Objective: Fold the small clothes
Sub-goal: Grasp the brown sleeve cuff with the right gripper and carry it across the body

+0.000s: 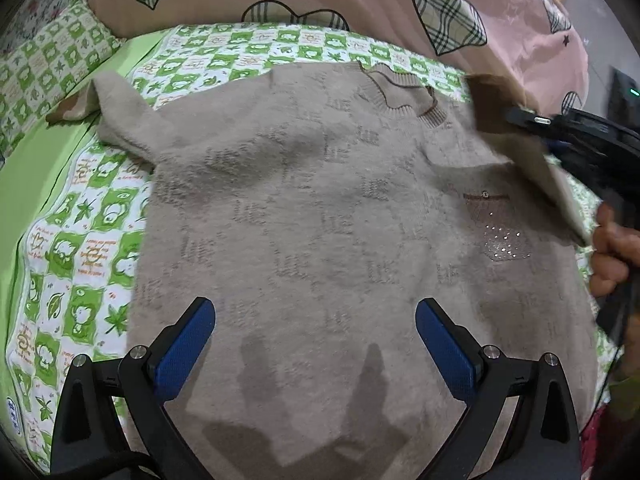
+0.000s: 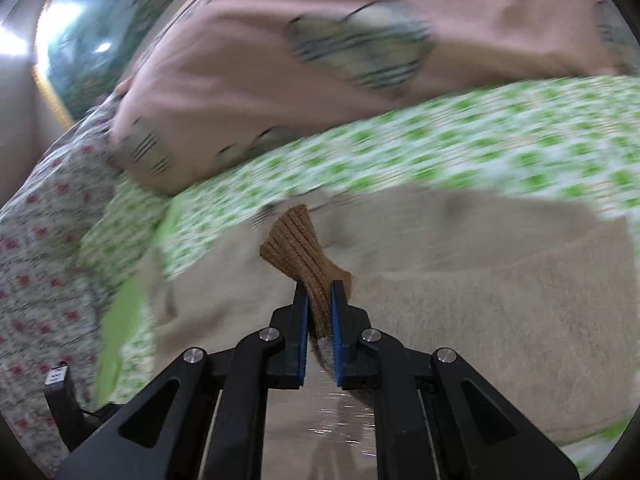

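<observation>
A small beige fuzzy sweater [image 1: 320,216] lies flat, front up, on a green and white checked sheet [image 1: 80,240]. It has a ribbed neckline at the far side and a sparkly chest pocket [image 1: 506,236]. My left gripper [image 1: 316,320] hovers open over the lower body of the sweater, nothing between its blue pads. My right gripper [image 2: 320,296] is shut on the brown ribbed cuff [image 2: 296,240] of the sweater's right sleeve. In the left wrist view that gripper [image 1: 516,116] holds the sleeve [image 1: 556,184] lifted over the right shoulder. The left sleeve [image 1: 120,116] lies spread to the far left.
A pink quilt [image 1: 360,4] with plaid hearts is bunched along the far side of the bed. A matching green pillow [image 1: 48,56] lies at the far left. A floral cover [image 2: 44,260] lies beyond the sheet's edge. A hand [image 1: 612,252] grips the right tool.
</observation>
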### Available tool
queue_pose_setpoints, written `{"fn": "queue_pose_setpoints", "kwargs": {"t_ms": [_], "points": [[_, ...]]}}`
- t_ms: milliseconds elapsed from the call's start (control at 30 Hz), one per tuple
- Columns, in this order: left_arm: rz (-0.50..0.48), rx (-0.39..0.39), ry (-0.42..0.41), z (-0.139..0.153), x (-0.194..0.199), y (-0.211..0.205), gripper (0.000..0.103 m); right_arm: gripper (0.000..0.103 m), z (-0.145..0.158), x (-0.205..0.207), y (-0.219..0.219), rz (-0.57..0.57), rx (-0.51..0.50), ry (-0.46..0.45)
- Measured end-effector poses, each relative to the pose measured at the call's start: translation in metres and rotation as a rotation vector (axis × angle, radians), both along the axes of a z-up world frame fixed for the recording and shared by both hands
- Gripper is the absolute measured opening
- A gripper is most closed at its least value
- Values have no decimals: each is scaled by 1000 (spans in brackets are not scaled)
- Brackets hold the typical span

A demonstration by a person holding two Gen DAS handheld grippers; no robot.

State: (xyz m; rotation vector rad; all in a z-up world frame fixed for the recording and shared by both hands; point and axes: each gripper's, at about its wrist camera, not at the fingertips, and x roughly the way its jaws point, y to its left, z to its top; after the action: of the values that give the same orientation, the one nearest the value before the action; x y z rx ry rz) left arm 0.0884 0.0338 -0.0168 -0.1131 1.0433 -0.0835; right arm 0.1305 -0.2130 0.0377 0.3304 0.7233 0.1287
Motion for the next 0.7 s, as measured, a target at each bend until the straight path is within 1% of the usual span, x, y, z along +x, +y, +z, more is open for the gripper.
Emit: {"fn": "queue_pose_setpoints", "kwargs": {"t_ms": [100,167,300,333,367,400,433,467,500,533,633,700], "points": [[-20,-41,-32,5,-6,10,101,11,-20,18,48,90,49,18],[-31,-76,-45,7,-8,16,101,11,-31,29,76,143,56,27],[-37,-114,-50,6,-4,22,101,11,-54,52,102,192,90,56],[-38,-117,-46,4,-1,22,101,11,-61,55,103,195,96,64],[-39,-118,-42,2,4,23,101,15,-66,59,107,201,97,72],[-40,-120,-38,0,10,24,101,15,-71,63,110,213,97,82],[-44,-130,-35,-2,16,23,101,19,-76,66,111,218,95,100],[-49,-144,-32,-4,21,23,101,32,-79,67,110,223,105,117],[-53,-155,-25,-6,28,22,101,38,-81,66,106,230,129,130],[-60,-168,-20,-9,36,21,101,42,-80,63,104,229,139,123],[-77,-217,-6,-18,62,20,101,42,-67,44,83,206,137,74],[-75,-247,21,-28,84,17,101,42,-55,26,59,157,136,44]]}}
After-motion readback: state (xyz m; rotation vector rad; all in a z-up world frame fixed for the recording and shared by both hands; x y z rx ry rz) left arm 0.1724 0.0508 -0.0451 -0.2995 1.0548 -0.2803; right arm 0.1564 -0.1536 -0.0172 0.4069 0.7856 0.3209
